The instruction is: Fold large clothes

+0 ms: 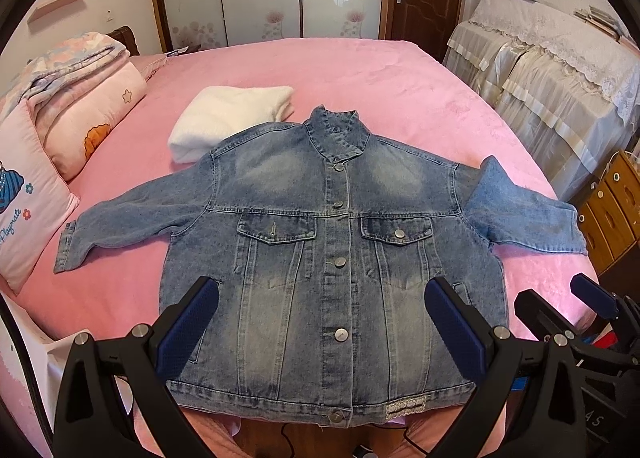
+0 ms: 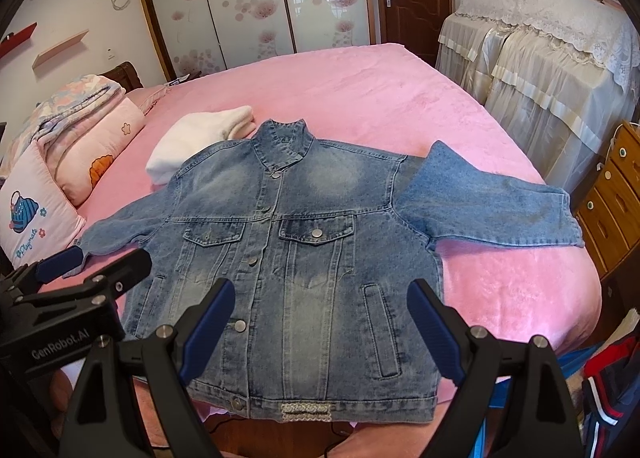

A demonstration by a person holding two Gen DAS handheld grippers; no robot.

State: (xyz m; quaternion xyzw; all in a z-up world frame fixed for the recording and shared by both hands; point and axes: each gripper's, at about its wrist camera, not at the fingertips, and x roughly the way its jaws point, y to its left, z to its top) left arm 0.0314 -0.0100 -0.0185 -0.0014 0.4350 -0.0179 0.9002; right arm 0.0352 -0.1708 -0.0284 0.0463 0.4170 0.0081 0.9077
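A blue denim jacket (image 1: 336, 242) lies flat, front up and buttoned, on the pink bed (image 1: 360, 74), sleeves spread to both sides; it also shows in the right wrist view (image 2: 304, 254). My left gripper (image 1: 322, 298) is open and empty, hovering over the jacket's lower half near the hem. My right gripper (image 2: 320, 300) is open and empty too, over the jacket's lower right part. The right gripper shows at the right edge of the left wrist view (image 1: 560, 298); the left gripper shows at the left of the right wrist view (image 2: 96, 262).
A folded white garment (image 1: 228, 118) lies behind the jacket's left shoulder. Pillows and a folded quilt (image 1: 72, 106) are at the left. Cloth-covered furniture (image 1: 560, 74) and a wooden drawer unit (image 1: 612, 210) stand to the right of the bed.
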